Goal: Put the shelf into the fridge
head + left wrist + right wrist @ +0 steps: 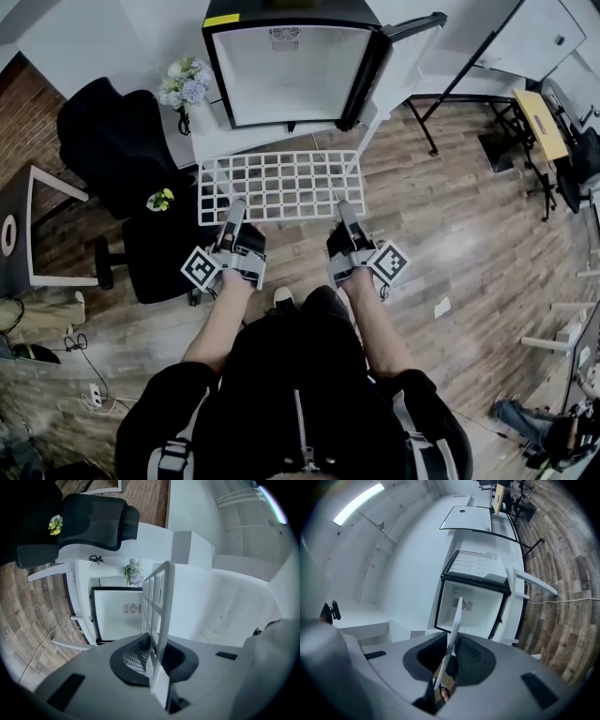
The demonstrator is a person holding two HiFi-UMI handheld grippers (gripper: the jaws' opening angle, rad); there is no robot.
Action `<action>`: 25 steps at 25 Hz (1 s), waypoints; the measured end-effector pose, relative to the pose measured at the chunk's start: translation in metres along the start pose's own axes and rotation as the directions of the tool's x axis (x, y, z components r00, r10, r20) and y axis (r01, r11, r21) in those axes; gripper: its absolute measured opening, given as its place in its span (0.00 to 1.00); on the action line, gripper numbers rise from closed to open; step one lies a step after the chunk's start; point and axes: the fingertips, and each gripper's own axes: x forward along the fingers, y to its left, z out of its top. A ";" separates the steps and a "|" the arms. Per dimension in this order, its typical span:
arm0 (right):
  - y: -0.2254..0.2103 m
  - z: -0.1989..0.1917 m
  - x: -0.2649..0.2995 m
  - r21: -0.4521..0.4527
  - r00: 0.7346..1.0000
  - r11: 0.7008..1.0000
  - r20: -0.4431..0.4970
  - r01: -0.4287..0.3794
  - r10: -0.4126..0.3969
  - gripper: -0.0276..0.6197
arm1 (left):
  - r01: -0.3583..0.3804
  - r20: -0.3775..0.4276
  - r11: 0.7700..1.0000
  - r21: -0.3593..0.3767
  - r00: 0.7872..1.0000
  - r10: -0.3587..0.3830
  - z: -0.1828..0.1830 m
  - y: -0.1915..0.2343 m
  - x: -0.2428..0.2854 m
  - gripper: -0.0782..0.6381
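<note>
The open fridge (291, 75) sits at top centre, the white grid shelf (279, 186) hangs mid-frame just below it, my left gripper (232, 211) and right gripper (344, 210) each clamp its near edge, so I judge insertion comes next: level, aligned, pushed straight in.

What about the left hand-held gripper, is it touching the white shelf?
Touching. The left gripper view shows the left hand-held gripper shut on the wire shelf, whose edge runs down between the closed jaws.

Black zip top (300, 412), short sleeves; grey left claw (234, 206), right claw (344, 208), black-white marker cubes (200, 267).
</note>
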 end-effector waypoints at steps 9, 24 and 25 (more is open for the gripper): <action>-0.010 0.019 0.020 -0.001 1.000 1.000 0.017 0.010 -0.010 0.13 | 0.004 -0.012 1.000 -0.015 1.000 -0.004 0.001 0.013 0.031 0.17; -0.046 0.082 0.134 0.030 1.000 0.999 -0.025 -0.014 0.015 0.13 | -0.019 0.032 1.000 0.008 0.999 0.019 0.030 0.051 0.145 0.17; -0.049 0.086 0.141 0.032 0.999 0.999 -0.032 -0.012 0.013 0.13 | -0.022 0.039 1.000 0.007 0.999 0.022 0.031 0.054 0.152 0.17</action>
